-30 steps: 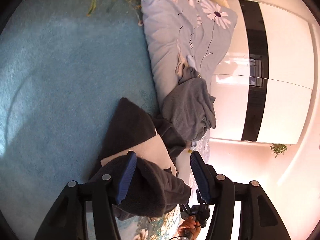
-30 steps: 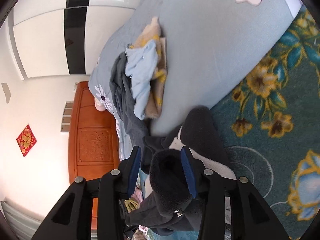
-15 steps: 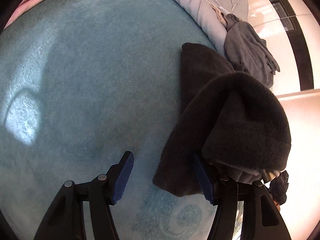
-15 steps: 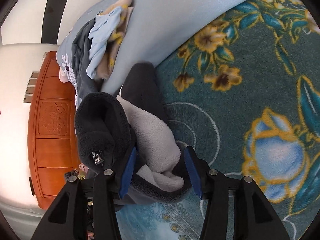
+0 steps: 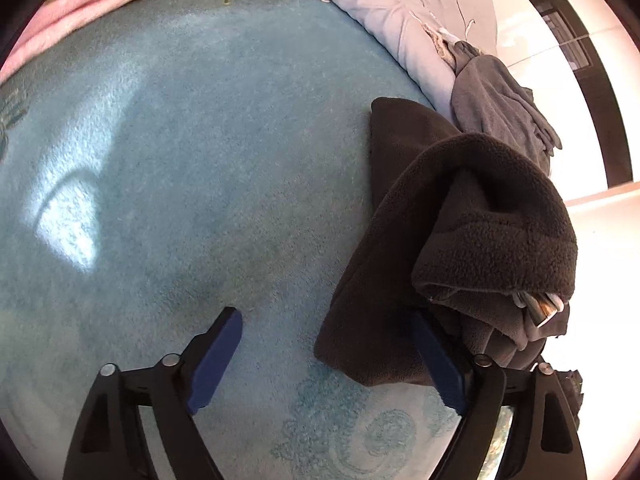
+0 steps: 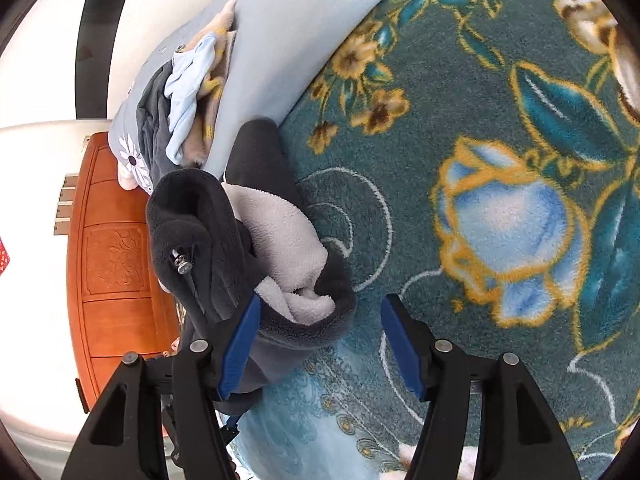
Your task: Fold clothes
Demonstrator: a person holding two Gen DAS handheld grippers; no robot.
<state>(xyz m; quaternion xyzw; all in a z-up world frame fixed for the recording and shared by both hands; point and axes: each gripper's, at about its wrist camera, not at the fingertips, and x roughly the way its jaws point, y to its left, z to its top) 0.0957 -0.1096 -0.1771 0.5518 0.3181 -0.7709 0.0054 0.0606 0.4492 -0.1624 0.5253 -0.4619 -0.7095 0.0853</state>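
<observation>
While the fleece (image 5: 472, 216) lies bunched on the blanket (image 5: 200, 160), pale lining (image 6: 276, 240) showing, both hand-held grippers stand spread, pinching nothing: the left (image 5: 332, 364) at its 7 o'clock, the right (image 6: 320, 344) beside its hem. Good folding likely means flattening it, with edges gripped well apart. Other clothes (image 6: 180, 92) sit at 11 o'clock.

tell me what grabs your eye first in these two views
A dark fleece garment with pale grey lining sits bunched on the bed, draped over one finger of the open right gripper. To its right spreads the teal blanket, with a big blue and gold flower. In the left view, the left gripper is open over plain blue pile, with the fleece on its right.
</observation>
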